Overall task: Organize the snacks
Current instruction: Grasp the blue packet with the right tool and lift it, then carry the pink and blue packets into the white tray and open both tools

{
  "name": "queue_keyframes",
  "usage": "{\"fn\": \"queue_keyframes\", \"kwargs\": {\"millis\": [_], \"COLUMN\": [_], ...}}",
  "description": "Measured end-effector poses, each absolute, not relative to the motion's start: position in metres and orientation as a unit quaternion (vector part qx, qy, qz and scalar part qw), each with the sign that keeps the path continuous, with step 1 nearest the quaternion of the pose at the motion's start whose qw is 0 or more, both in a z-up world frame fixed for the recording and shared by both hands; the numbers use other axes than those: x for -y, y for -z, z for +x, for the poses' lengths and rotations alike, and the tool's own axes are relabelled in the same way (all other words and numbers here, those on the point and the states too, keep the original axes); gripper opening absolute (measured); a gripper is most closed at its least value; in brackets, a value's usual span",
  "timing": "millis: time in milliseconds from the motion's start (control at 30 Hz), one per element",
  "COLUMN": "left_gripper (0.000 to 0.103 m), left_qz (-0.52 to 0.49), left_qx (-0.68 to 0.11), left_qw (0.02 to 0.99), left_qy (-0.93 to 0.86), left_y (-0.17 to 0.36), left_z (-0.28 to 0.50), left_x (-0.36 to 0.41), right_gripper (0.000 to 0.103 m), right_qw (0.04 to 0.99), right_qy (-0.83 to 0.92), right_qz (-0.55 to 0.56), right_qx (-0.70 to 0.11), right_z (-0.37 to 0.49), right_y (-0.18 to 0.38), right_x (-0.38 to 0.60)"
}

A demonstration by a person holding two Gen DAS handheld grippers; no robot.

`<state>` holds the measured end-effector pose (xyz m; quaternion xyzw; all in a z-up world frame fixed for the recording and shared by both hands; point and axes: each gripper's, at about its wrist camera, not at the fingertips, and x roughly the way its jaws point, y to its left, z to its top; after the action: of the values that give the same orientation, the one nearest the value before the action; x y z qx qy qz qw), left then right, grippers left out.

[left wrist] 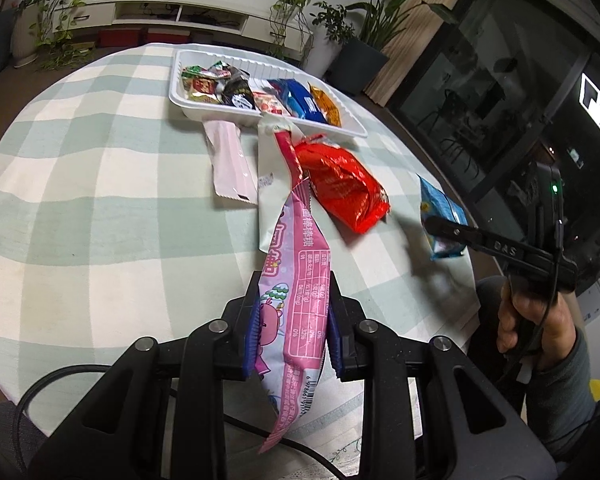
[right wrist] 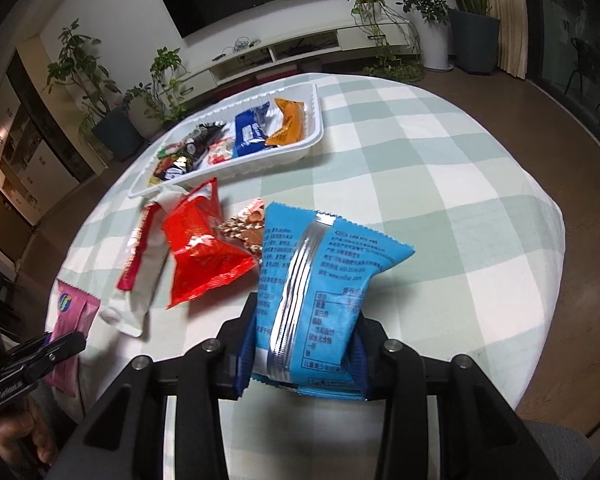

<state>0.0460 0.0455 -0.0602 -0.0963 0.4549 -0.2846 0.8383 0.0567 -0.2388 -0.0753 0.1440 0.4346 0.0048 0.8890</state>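
Green-and-white checked cloth (right wrist: 440,168) covers the round table, with a living room of potted plants, a low white cabinet and a dark wall screen behind it. At the far side sits the white plastic tray (right wrist: 304,148), already holding a blue packet (right wrist: 250,132), an orange packet (right wrist: 288,124) and a heap of small mixed wrappers at its other end. Closer in, the left gripper (left wrist: 292,334) has its jaws nearly together, pinching a long pink lollipop bag (left wrist: 300,280) that hangs lengthwise between the pads and stands clear of the cloth. The right gripper (right wrist: 304,354) is clamped around the lower end of a light blue foil snack pouch (right wrist: 320,280), jaws part closed against its sides, the pouch standing upright above them. Loose on the cloth between the hands and the tray lie a crinkled red foil bag (right wrist: 202,252), a white packet with a red edge (right wrist: 144,276), a pale pink sachet (left wrist: 230,160) and a small patterned red-and-gold wrapper (right wrist: 246,226). Both packs are slick and puffy, so either may slide out of its grip if swung quickly toward the tray. The trailing tail of the pink bag could also drag across the red bag and white packet and push them about, or catch the tray's near rim.
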Motion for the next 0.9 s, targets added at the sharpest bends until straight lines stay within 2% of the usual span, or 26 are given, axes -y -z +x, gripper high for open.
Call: {"fn": "queue_keyframes", "kwargs": {"millis": [433,667,900], "left_gripper": [0.025,0.025,0.025], "left_qz": [-0.120,-0.095,-0.073], "left_qx": [-0.419,-0.383,-0.368], "left_qw": [0.867,0.889,0.896], "left_qy": [0.241,0.231,0.238], "left_y": [0.025,-0.026,-0.066], "left_z": [0.083,0.140,0.214], "left_x": [-0.099,-0.105,-0.069], "right_gripper": [0.041,0.041,0.041], "right_qw": [0.897,0.924,0.947], "right_qy": [0.046,0.071,-0.004], "right_qz": [0.188,0.160,0.106], "right_qx": [-0.396,-0.339,-0.302], "right_z": [0.053,0.082,0.150], "right_y": [0.045,-0.020,-0.081], "right_x": [0.306,0.334,0.283]}}
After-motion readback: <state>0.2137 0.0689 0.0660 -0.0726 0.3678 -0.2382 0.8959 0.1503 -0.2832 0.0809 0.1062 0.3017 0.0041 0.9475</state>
